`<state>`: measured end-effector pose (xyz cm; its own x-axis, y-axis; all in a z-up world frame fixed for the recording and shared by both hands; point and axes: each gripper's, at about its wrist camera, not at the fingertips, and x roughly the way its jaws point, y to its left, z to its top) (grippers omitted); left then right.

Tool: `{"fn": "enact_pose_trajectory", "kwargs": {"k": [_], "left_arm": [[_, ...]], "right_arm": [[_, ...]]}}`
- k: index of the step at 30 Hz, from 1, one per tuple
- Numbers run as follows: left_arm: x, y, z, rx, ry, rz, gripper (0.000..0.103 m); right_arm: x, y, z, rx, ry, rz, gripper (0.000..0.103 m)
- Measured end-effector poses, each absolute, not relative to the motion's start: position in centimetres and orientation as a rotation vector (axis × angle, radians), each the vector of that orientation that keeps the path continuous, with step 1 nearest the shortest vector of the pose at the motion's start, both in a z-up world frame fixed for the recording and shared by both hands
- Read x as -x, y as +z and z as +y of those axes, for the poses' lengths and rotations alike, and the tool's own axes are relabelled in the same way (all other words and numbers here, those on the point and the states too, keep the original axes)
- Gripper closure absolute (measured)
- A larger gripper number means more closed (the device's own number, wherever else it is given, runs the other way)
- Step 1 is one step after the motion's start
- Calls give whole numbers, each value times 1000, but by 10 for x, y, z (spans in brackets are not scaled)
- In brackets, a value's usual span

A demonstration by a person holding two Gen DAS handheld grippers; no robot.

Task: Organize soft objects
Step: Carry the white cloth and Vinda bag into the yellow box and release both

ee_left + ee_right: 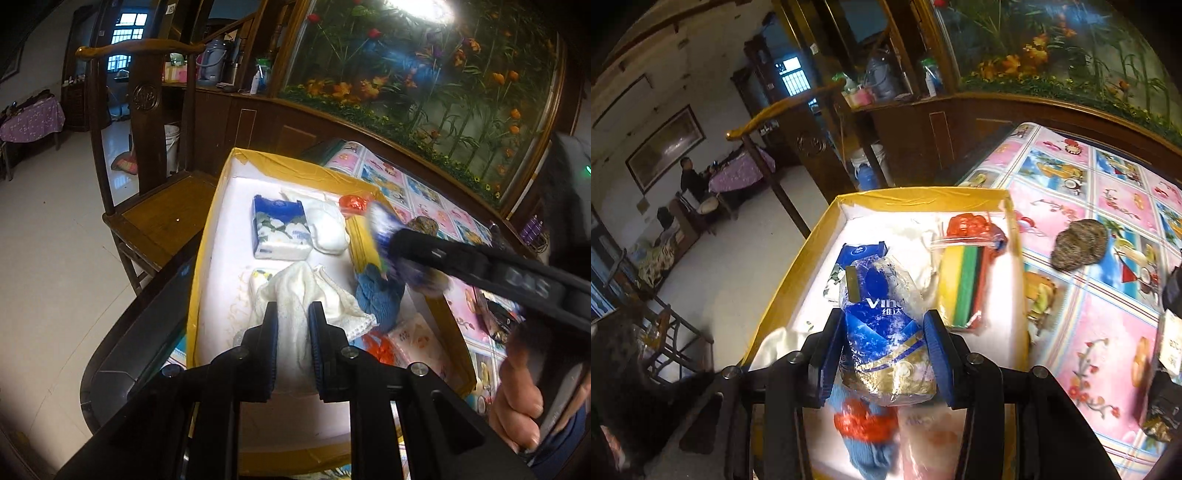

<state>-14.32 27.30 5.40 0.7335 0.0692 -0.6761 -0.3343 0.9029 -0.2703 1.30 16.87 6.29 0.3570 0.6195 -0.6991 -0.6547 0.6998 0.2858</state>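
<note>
An open box (210, 236) with yellow-taped edges and a white inside holds soft things. My left gripper (293, 332) is shut on a white towel (291, 306) that hangs over the box's near half. My right gripper (882, 354) is shut on a blue plastic-wrapped tissue pack (886, 332), held above the box. In the left wrist view it reaches in from the right as a blurred black finger (461, 258) over that pack (380, 225). Inside the box lie a blue-and-white tissue pack (280, 232), a white cloth (328, 229), a blue knit piece (380, 295) and a sponge pack (964, 284).
The box stands at the left edge of a table with a pink picture cloth (1108, 332). A steel scourer (1078, 243) lies on the cloth right of the box. A wooden chair (159, 214) stands left of the table. A planted glass tank (424, 74) runs behind.
</note>
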Motion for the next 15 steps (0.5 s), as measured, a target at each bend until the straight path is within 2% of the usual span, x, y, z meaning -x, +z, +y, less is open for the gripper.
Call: {"fn": "enact_pose_trajectory", "kwargs": {"k": [5, 7, 9, 11, 15], "left_arm": [[142, 50, 265, 367, 216, 724, 87], [143, 51, 265, 369, 205, 718, 79], [144, 53, 265, 373, 202, 706, 51], [146, 56, 265, 371, 208, 690, 46], [145, 58, 261, 367, 203, 687, 42]], "right_arm": [[-32, 47, 178, -25, 831, 966, 53], [-35, 48, 177, -40, 829, 959, 52], [-37, 49, 172, -53, 840, 949, 50], [-37, 52, 167, -57, 851, 932, 46], [-36, 57, 152, -79, 863, 919, 45]]}}
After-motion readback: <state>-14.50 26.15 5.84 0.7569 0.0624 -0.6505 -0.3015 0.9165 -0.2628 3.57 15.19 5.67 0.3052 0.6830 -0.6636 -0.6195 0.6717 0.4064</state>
